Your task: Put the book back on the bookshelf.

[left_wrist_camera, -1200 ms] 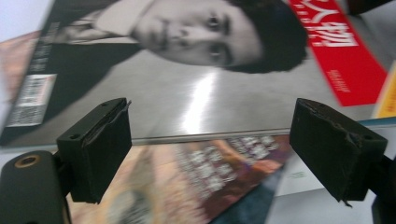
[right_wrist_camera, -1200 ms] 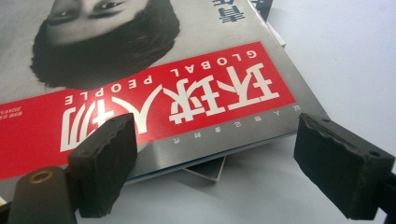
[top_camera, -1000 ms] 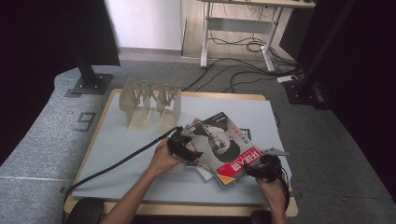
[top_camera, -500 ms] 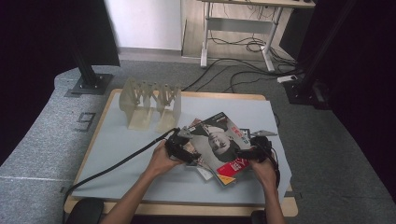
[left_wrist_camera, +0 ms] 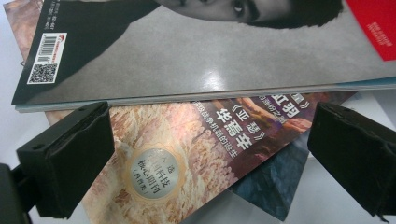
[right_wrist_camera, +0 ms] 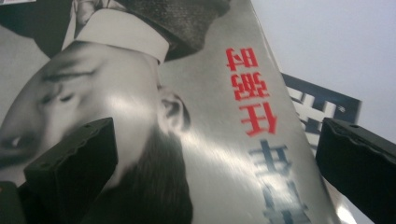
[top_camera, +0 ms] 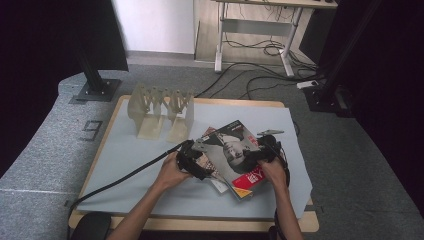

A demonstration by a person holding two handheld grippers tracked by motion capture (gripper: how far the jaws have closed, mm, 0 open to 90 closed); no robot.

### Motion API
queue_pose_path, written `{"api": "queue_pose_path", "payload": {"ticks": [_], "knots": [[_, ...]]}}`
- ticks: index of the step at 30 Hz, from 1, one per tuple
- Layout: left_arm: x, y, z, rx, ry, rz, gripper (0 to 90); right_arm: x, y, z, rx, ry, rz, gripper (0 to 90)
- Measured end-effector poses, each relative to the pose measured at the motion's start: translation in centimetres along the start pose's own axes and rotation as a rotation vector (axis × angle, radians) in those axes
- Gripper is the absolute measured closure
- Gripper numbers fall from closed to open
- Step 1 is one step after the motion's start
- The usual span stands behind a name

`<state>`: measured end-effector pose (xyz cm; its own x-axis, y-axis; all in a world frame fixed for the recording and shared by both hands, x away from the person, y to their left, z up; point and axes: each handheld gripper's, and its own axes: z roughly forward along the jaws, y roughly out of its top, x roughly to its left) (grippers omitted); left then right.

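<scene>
Centre-frame, the magazine stack (top_camera: 235,160) lies on the mat w/ both the left gripper (left_wrist_camera: 210,154) & right gripper (right_wrist_camera: 215,163) jaws just opened wide, nothing pinched: approach step, next prob. needs closing on the top magazine's (left_wrist_camera: 196,51) edge.

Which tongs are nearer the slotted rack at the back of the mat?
Left. The left tongs sit at the magazine stack's left edge, just in front of the rack. The right tongs are over the stack's right side, farther off.
</scene>
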<state>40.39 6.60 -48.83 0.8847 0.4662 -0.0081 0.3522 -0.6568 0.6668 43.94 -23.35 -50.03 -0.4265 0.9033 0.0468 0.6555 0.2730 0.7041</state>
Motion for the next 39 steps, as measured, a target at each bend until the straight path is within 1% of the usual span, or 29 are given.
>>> {"api": "queue_pose_path", "payload": {"ticks": [2, 3, 4, 5, 6, 8, 9, 10, 11, 12, 14, 15, 17, 19, 27, 32, 33, 38, 39], "knots": [[0.0, 0.0, -0.1, -0.005, -0.004, -0.003, 0.8, 0.0, 0.1, 0.2, -0.004, 0.005, 0.01, 0.0], [0.4, -0.2, -0.5, -0.046, -0.03, -0.034, 2.0, -0.1, 0.2, 0.3, -0.005, 0.01, 0.014, 0.0], [0.4, -0.2, -0.5, -0.046, -0.03, -0.034, 2.8, -0.1, 0.2, 0.3, -0.005, 0.01, 0.014, 0.0], [0.9, -0.5, -0.8, -0.077, -0.045, -0.074, 3.5, -0.1, 0.1, 0.4, -0.008, 0.011, 0.014, 0.0], [0.9, -0.5, -0.8, -0.077, -0.045, -0.074, 4.0, -0.1, 0.1, 0.4, -0.008, 0.011, 0.014, 0.0], [1.4, -0.8, -1.2, -0.091, -0.039, -0.09, 5.5, 0.0, 0.0, 0.3, -0.017, 0.008, 0.012, 0.0], [1.7, -0.9, -1.4, -0.095, -0.038, -0.103, 5.6, 0.1, -0.2, 0.2, -0.019, 0.016, 0.006, 0.0], [1.7, -0.9, -1.4, -0.095, -0.038, -0.103, 5.6, 0.1, -0.2, 0.2, -0.019, 0.016, 0.006, 0.0], [1.9, -1.1, -1.6, -0.099, -0.035, -0.11, 5.7, 0.4, -0.4, 0.1, -0.025, 0.02, -0.001, 0.0], [1.9, -1.1, -1.6, -0.099, -0.035, -0.11, 5.7, 0.4, -0.4, 0.1, -0.025, 0.02, -0.001, 0.0], [2.0, -1.1, -1.7, -0.099, -0.032, -0.11, 5.7, 1.0, -0.6, 0.0, -0.032, 0.028, -0.013, 0.0], [2.0, -1.1, -1.8, -0.092, -0.024, -0.103, 5.7, 1.2, -0.7, 0.0, -0.032, 0.033, -0.018, 0.0], [2.1, -1.1, -1.8, -0.084, -0.017, -0.101, 5.5, 1.6, -0.9, -0.1, -0.038, 0.026, -0.022, 0.0], [2.1, -1.1, -1.8, -0.077, -0.009, -0.097, 5.5, 1.8, -1.1, -0.2, -0.047, 0.023, -0.02, 0.0], [2.3, -1.1, -1.8, -0.069, -0.002, -0.092, 5.4, 2.2, -1.8, -0.6, -0.066, 0.021, -0.014, 0.0], [2.2, -1.2, -1.8, -0.063, -0.003, -0.089, 5.3, 2.4, -2.0, -1.0, -0.063, 0.017, -0.021, 0.0], [2.2, -1.2, -1.8, -0.063, -0.004, -0.09, 5.2, 2.5, -2.0, -1.2, -0.055, 0.014, -0.024, 0.0], [2.2, -1.2, -1.7, -0.065, -0.011, -0.091, 5.2, 2.5, -2.2, -1.6, -0.061, 0.024, -0.034, 0.0], [2.2, -1.2, -1.7, -0.066, -0.014, -0.093, 5.2, 2.7, -2.2, -1.9, -0.06, 0.051, -0.044, 3.7]]}}
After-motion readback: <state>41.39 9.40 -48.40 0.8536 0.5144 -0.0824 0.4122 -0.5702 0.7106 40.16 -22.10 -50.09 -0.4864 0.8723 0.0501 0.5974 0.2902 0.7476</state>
